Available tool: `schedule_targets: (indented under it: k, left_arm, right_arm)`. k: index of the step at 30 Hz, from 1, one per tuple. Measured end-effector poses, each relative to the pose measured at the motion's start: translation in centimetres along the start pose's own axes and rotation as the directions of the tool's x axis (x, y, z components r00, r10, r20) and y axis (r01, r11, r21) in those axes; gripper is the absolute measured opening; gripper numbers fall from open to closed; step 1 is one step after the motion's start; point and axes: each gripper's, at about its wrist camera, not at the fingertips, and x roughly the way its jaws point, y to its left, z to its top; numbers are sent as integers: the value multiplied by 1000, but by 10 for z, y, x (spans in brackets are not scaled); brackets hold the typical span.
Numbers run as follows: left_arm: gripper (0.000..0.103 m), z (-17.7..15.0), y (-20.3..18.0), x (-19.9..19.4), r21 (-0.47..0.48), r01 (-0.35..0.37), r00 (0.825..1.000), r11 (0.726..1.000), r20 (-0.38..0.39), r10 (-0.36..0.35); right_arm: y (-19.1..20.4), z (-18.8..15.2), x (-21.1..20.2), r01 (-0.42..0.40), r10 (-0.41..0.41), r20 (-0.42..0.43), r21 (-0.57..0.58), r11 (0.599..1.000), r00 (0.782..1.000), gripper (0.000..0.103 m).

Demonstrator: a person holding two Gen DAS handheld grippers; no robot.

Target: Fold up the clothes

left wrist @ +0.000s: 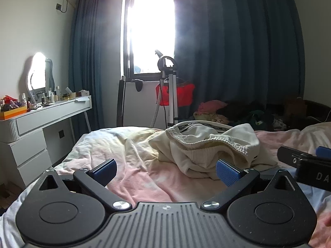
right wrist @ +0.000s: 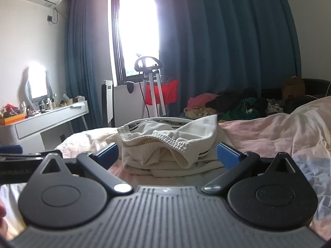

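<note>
A crumpled cream garment point(right wrist: 169, 144) is seen lying on the bed point(right wrist: 269, 136), straight ahead of the right hand-held gripper point(right wrist: 167, 155) and up-right of the left hand-held gripper point(left wrist: 165, 169). Both are held wide open, nothing gripped. The right one is judged nearer.

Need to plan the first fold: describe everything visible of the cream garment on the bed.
The cream garment is soft knit-looking fabric, crumpled in a loose heap, not yet folded. A ribbed elastic band curls across its top, and a dark stripe shows near one edge. It lies on the pink bed sheet, ahead of both open tools, and neither touches it.
</note>
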Motion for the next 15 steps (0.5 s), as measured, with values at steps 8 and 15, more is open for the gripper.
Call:
schedule_targets:
  k: [8, 15]
  left_arm:
    - [103, 1, 21, -6, -20, 13, 1000, 1000, -2, -14]
    - [103, 1, 30, -11, -15, 11, 1000, 1000, 11, -11]
  right_arm:
    - [-7, -2, 1, -1, 1, 14, 28, 1000, 1000, 103]
    - [-1, -2, 0, 4, -4, 10, -5, 1000, 1000, 103]
